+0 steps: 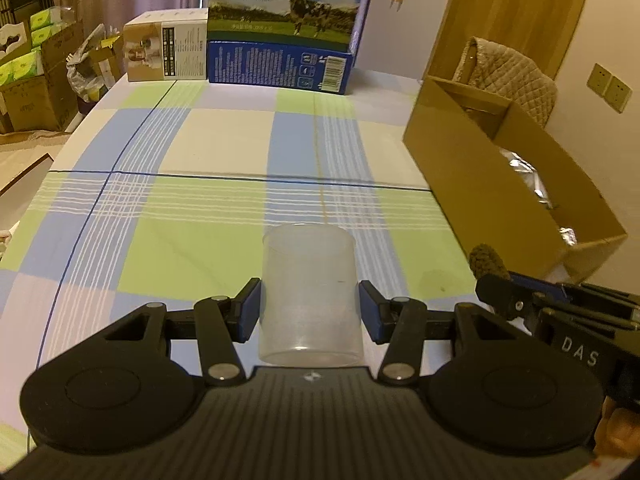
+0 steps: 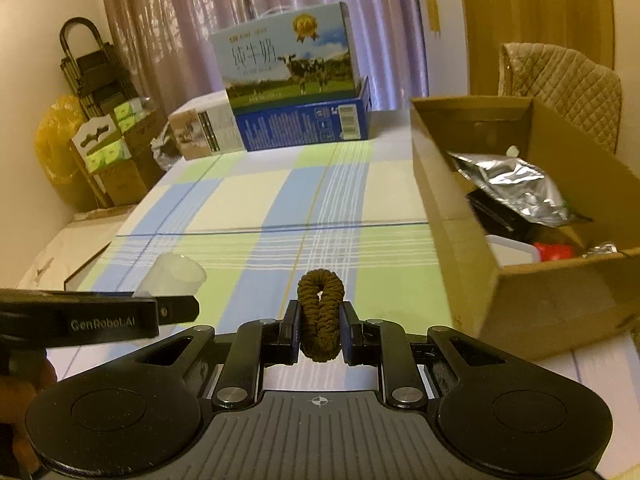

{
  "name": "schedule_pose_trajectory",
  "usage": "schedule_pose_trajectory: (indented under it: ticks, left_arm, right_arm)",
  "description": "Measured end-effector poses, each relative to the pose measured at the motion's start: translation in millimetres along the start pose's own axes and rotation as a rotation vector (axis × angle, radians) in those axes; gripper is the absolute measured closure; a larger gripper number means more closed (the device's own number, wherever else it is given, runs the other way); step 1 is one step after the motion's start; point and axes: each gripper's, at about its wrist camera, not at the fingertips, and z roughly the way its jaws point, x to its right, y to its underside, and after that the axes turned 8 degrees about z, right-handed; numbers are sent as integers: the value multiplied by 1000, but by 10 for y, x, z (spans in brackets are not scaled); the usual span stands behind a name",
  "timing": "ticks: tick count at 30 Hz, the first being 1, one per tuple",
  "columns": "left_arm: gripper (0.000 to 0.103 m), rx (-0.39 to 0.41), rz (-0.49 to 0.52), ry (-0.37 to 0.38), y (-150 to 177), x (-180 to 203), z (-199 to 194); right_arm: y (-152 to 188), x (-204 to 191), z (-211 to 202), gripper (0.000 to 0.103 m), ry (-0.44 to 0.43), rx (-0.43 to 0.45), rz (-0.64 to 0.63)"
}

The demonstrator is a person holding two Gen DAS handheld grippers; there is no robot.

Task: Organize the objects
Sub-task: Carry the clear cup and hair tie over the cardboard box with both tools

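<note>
Two grippers hang over the checked tablecloth (image 1: 208, 148), each with something between its fingers. The left gripper (image 1: 309, 307) has a frosted plastic cup (image 1: 309, 292) standing upright between its blue pads (image 1: 251, 307); the jaws are apart, and whether the pads actually press the cup's sides I cannot tell, as a thin gap seems to show on each side. The right gripper (image 2: 319, 326) has its jaws clamped on a brown hair scrunchie (image 2: 320, 312), squeezed into a tall loop that sticks up above the fingertips.

Taking the open cardboard box (image 2: 440, 184) as the marker: the scrunchie is just left of its near corner, and the cup is farther left again, near the left gripper's black arm. Inside the box lie a crumpled silver foil pouch (image 2: 512, 184), something red (image 2: 554, 250) and a white container (image 2: 508, 252). Well beyond the box, at the table's far edge, a milk carton case (image 2: 288, 64) sits on a blue box (image 2: 304, 120).
</note>
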Motion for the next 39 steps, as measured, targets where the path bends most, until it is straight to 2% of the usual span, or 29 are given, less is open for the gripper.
schedule_pose_trajectory:
  ticks: [8, 14, 21, 39]
  left_arm:
    - [57, 7, 1, 10, 183, 183, -322]
    - [57, 11, -22, 45, 250, 284, -522]
    - [57, 38, 8, 76, 275, 497, -731]
    - [57, 43, 101, 194, 130, 1233, -732]
  right_arm:
    - [92, 60, -365, 87, 5, 21, 10]
    - [140, 126, -562, 87, 16, 34, 17]
    - [195, 196, -751, 87, 31, 45, 10]
    - [126, 779, -1211, 87, 152, 94, 57]
